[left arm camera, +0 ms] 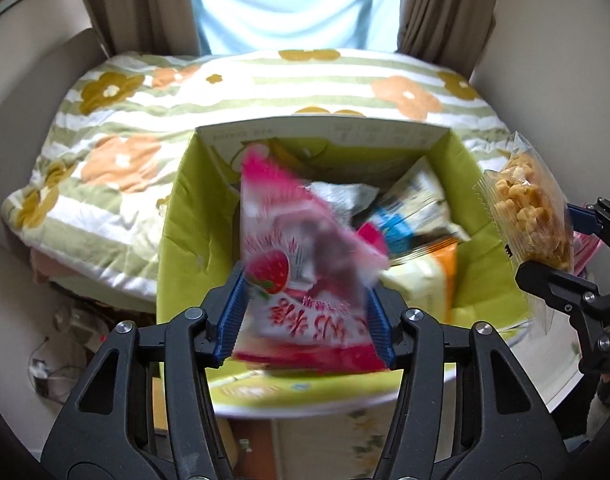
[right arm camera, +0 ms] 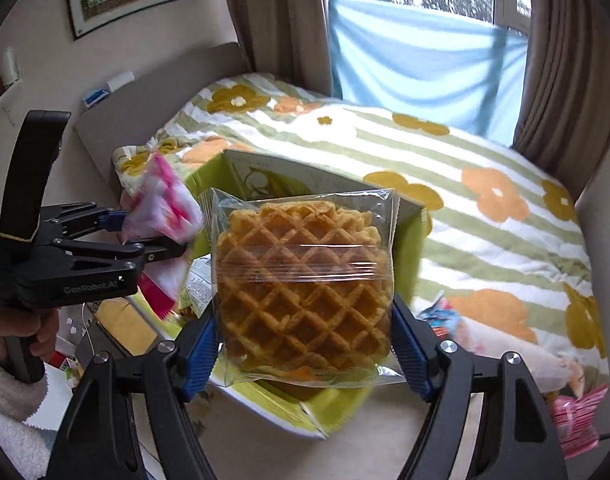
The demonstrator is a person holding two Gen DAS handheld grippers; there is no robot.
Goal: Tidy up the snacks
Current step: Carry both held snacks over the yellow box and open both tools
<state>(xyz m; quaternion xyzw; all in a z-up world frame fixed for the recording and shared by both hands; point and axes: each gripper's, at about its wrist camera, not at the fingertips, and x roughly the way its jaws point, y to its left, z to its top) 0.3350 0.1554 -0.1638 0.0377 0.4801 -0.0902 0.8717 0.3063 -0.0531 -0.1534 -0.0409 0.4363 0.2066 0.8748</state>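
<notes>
My left gripper point(left arm camera: 305, 320) is shut on a pink strawberry snack packet point(left arm camera: 301, 264) and holds it over the open green box point(left arm camera: 177, 216). Inside the box lie several packets, among them a blue and white one point(left arm camera: 409, 216) and an orange one point(left arm camera: 441, 264). My right gripper point(right arm camera: 305, 344) is shut on a clear bag of waffle biscuits point(right arm camera: 301, 280), held upright above the box's near right corner point(right arm camera: 329, 400). In the left wrist view the waffle bag point(left arm camera: 525, 216) hangs at the right. In the right wrist view the left gripper point(right arm camera: 145, 236) holds the pink packet point(right arm camera: 165, 204) at the left.
The box sits on a small table's edge point(right arm camera: 385, 440) beside a bed with a flowered striped quilt point(right arm camera: 485, 208). More snack packets point(right arm camera: 577, 420) lie at the right on the bed's edge. Curtains and a window are behind. Cables lie on the floor point(left arm camera: 49, 368) at the left.
</notes>
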